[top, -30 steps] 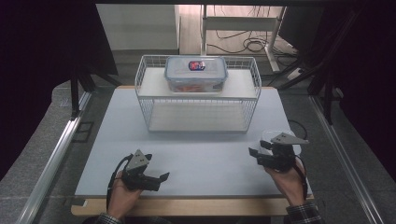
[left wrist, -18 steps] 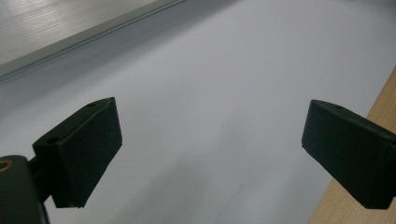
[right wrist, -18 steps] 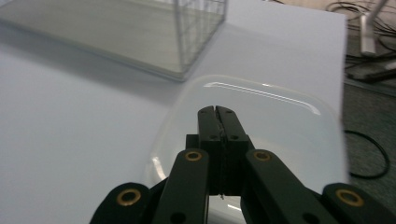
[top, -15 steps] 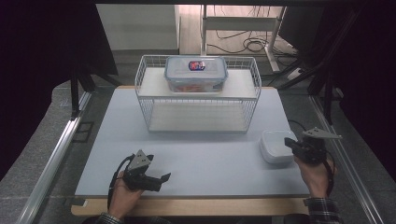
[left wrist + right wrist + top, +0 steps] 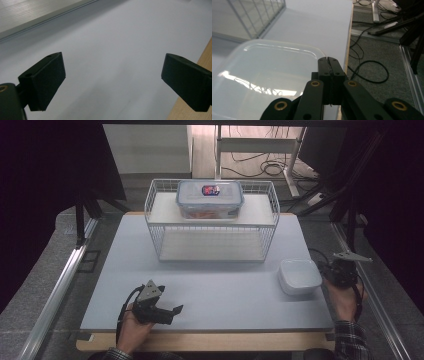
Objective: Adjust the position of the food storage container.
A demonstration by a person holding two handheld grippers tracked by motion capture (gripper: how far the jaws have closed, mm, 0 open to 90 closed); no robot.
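The right gripper [image 5: 334, 270], jaws pressed together on nothing, sits just right of the white tub [image 5: 299, 276], far nearer than the open left gripper [image 5: 170, 312].

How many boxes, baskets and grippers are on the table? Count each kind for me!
Boxes: 2, the lidded box on the rack and the white box.
Wire baskets: 1.
Grippers: 2, left gripper, right gripper.
Total: 5.

Lab recording bay; black curtains [image 5: 45, 180]; metal frame rails [image 5: 60, 290]; loose floor cables [image 5: 260, 167]; white test table [image 5: 210, 290]
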